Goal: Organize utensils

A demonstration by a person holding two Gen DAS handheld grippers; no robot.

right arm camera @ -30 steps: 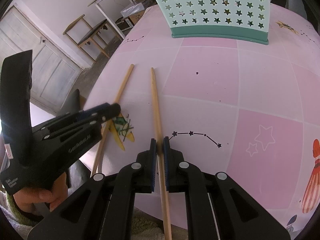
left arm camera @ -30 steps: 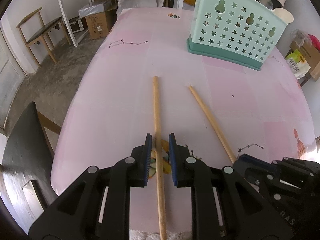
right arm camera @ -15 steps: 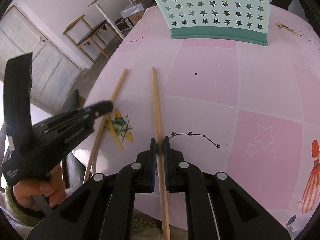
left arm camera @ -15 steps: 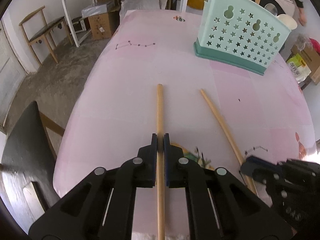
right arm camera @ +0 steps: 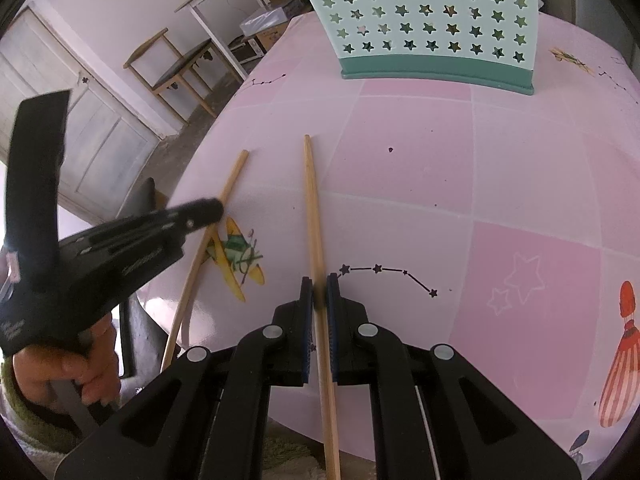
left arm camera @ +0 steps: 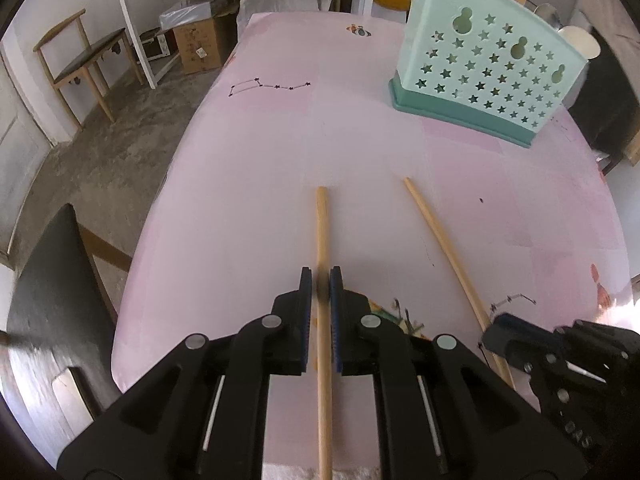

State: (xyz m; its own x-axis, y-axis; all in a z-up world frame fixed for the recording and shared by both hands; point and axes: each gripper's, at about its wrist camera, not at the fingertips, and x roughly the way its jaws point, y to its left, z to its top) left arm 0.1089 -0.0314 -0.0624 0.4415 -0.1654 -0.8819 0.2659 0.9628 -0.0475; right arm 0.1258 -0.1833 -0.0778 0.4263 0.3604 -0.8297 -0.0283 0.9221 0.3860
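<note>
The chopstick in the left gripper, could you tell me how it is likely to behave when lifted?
The chopstick looks thin, straight wood: probably stiff and light. Its round shaft may roll if released. Gripped partway along by the left gripper, it could pivot.

Home storeroom: chair, boxes

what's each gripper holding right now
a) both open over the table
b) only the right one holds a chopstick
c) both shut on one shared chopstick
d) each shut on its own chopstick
d: the left gripper is clamped on the left chopstick and the right gripper on the right chopstick, two separate sticks lying apart on the pink table.
</note>
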